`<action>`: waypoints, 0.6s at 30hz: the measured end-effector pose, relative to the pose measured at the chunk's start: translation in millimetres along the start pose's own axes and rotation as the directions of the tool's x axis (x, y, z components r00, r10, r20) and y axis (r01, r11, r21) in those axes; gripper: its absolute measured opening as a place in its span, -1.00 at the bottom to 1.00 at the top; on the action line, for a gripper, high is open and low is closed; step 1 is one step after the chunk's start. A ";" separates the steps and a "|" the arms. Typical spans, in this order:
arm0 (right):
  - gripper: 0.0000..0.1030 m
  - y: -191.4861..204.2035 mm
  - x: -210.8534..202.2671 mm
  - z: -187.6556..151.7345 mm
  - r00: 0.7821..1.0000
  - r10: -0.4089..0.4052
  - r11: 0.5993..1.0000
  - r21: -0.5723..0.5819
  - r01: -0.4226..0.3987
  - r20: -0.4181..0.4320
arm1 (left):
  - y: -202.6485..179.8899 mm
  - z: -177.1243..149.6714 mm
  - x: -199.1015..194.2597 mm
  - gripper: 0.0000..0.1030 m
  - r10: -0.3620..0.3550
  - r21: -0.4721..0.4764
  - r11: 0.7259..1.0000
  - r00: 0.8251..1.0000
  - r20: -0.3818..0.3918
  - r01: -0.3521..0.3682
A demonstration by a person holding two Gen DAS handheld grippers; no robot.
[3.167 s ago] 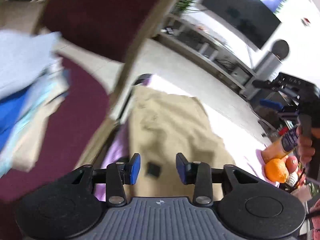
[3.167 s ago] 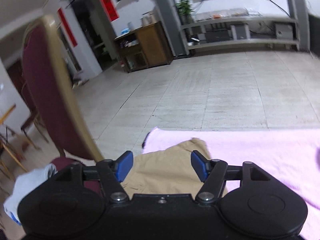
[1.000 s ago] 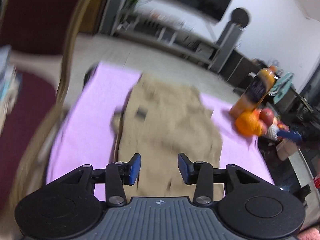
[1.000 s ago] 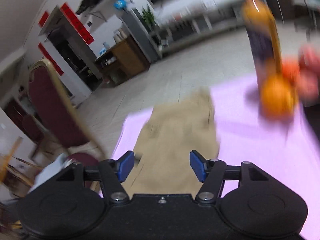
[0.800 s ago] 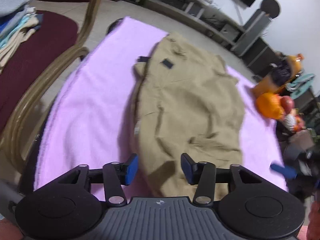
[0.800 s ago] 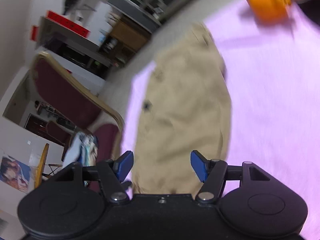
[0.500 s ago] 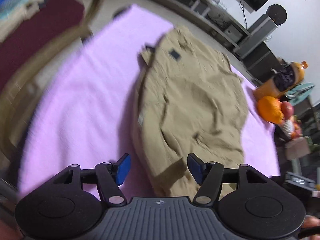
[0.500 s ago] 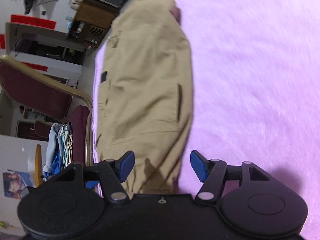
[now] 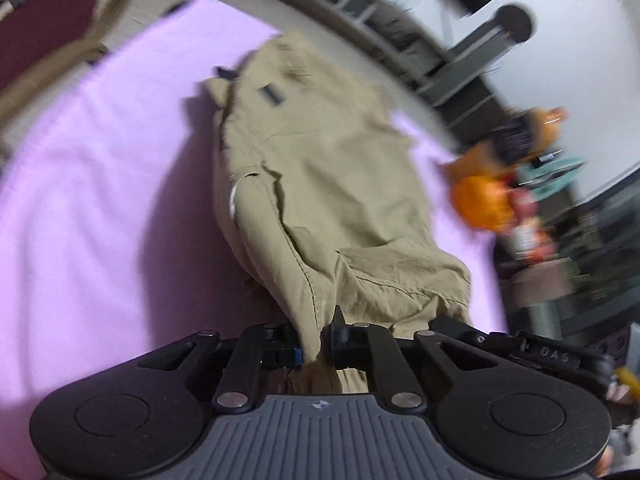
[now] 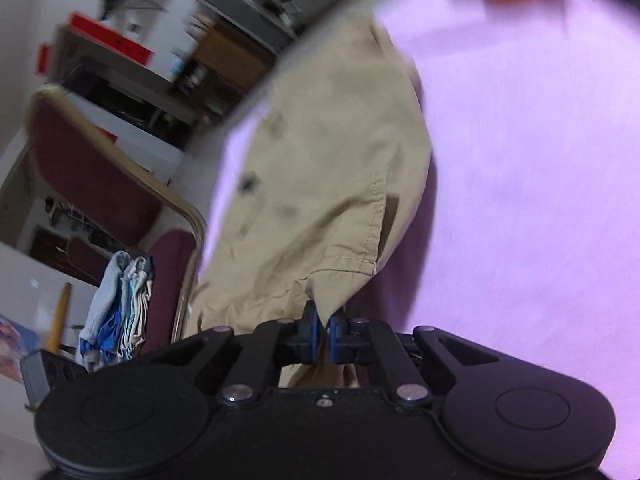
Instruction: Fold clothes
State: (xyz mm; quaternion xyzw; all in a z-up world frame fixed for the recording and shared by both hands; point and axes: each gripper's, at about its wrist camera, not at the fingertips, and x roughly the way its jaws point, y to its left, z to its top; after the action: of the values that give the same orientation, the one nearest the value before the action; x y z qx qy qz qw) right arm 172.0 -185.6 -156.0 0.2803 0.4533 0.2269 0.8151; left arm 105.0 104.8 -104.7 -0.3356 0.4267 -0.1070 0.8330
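The left tool [image 9: 316, 346] has just closed and grips the near hem of the khaki trousers [image 9: 320, 168], which lie lengthwise on the pink-covered worktop [image 9: 92, 216]. A dark label [image 9: 271, 95] on them is unreadable. Blurred orange items [image 9: 482, 200] stand far right. The right tool [image 10: 323, 334] has likewise just clamped the hem; "DAS" [image 9: 554, 354] is legible on its body.

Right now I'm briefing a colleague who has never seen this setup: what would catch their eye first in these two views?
The khaki garment sprawled lengthwise on the bright pink cloth dominates both views. At its near end the left gripper and the right gripper are each shut on a pinch of its fabric. Next comes the orange fruit at the cloth's right edge, and the maroon chair with stacked clothes on its seat.
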 end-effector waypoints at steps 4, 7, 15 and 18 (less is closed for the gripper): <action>-0.90 -4.0 -28.0 -9.3 0.995 -0.085 0.994 -0.064 0.088 0.045 | -1.3 -21.4 25.9 -0.74 0.063 0.008 0.998 0.994 -0.091 -0.063; -0.83 -23.2 1.0 -22.6 0.981 -0.170 0.985 -0.040 0.167 -0.094 | 1.8 -27.7 36.1 -0.59 0.182 0.063 0.983 0.973 -0.143 -0.174; -0.28 17.4 -58.5 3.8 0.995 -0.094 0.990 -0.104 0.091 -0.027 | -31.7 -26.3 -43.2 -0.30 0.133 0.224 0.966 0.991 -0.017 -0.126; -0.22 54.5 -82.1 28.9 0.991 -0.088 0.966 -0.236 0.109 0.098 | -56.0 -5.8 -55.7 -0.30 0.082 0.311 0.944 0.992 0.096 -0.108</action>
State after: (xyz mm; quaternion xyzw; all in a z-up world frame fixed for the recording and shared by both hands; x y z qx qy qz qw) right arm 150.9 -203.8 -57.1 0.1660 0.4000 0.2272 0.8723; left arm 72.4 85.9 -35.0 -0.1812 0.3855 -0.1198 0.8968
